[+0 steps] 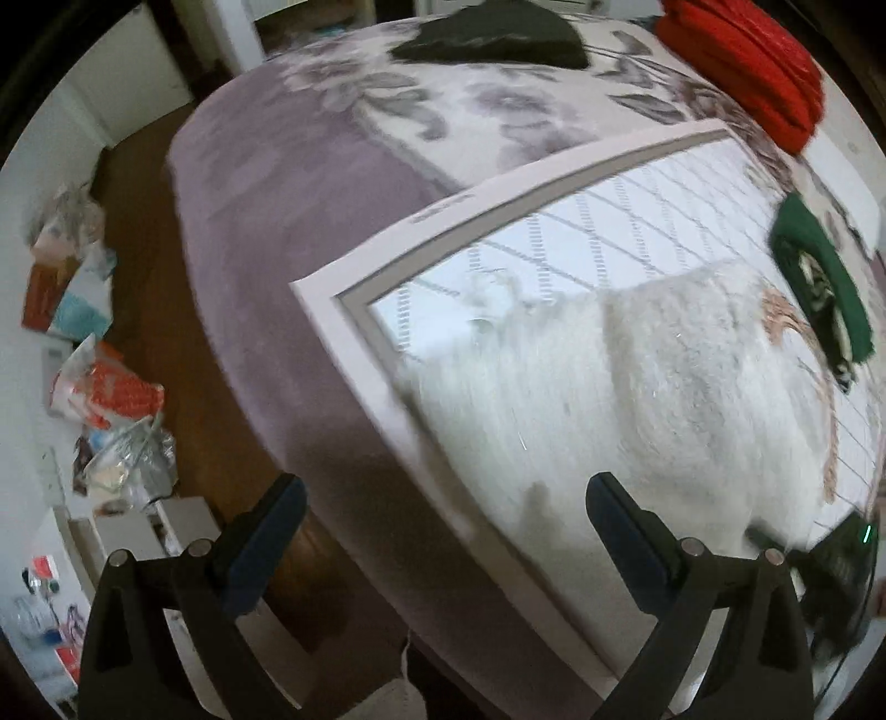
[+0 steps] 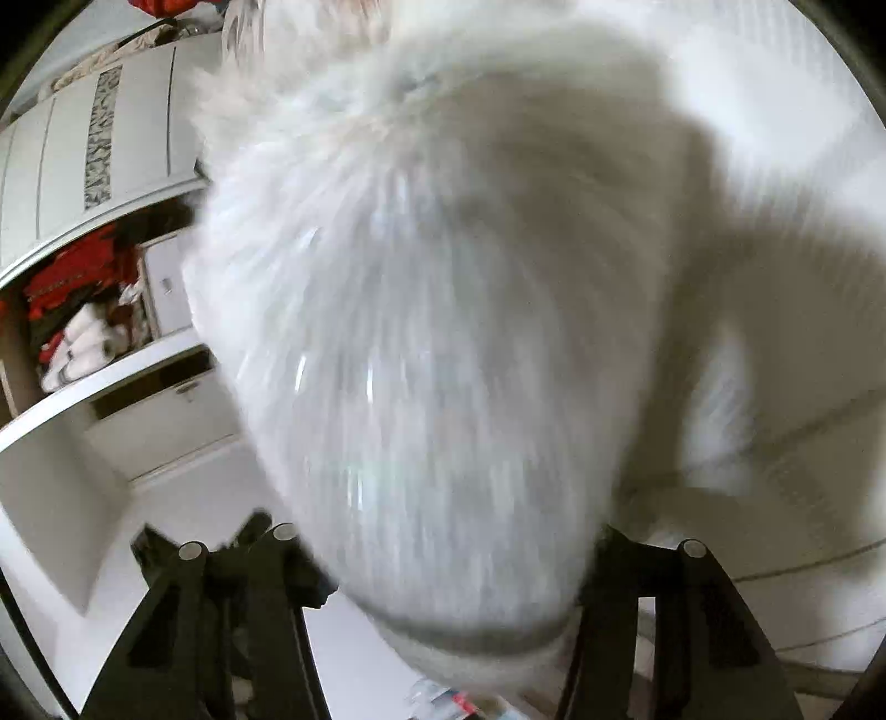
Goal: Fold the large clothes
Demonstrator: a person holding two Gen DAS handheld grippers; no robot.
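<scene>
A: Where's the fluffy white sweater [image 1: 637, 399] now?

B: Spread over a white sheet with a grey grid pattern [image 1: 581, 221], near the corner of the bed [image 1: 266, 232]. From the right wrist view the same sweater [image 2: 432, 343] fills almost the whole picture and drapes down between the fingers of the right tongs [image 2: 443, 576].

A: So the right tongs have it?

B: Can't tell. The fabric hides the fingertips, and the picture is smeared, so a grip isn't visible. The left tongs [image 1: 443, 498] are released, fingers wide apart, hanging above the edge of the sheet and the sweater's near side, touching nothing I can see.

A: How far along is the folding?

B: Early, I'd judge. The sweater lies loose and lumpy with no clean crease or squared edge showing. Flattening and all the folds appear to be left.

A: What will it handle like?

B: Long-haired, shaggy knit with a few glinting threads; soft, thick, probably springy, so folds may not stay sharp. The sheet looks thin and smooth, with a grey border band. Under it is a plush mauve blanket with a floral panel.

A: Anything else on the bed?

B: A dark green garment [image 1: 819, 299] beside the sweater, a red quilted piece [image 1: 742, 61] and a black garment [image 1: 493, 39] at the far end, well apart.
</scene>
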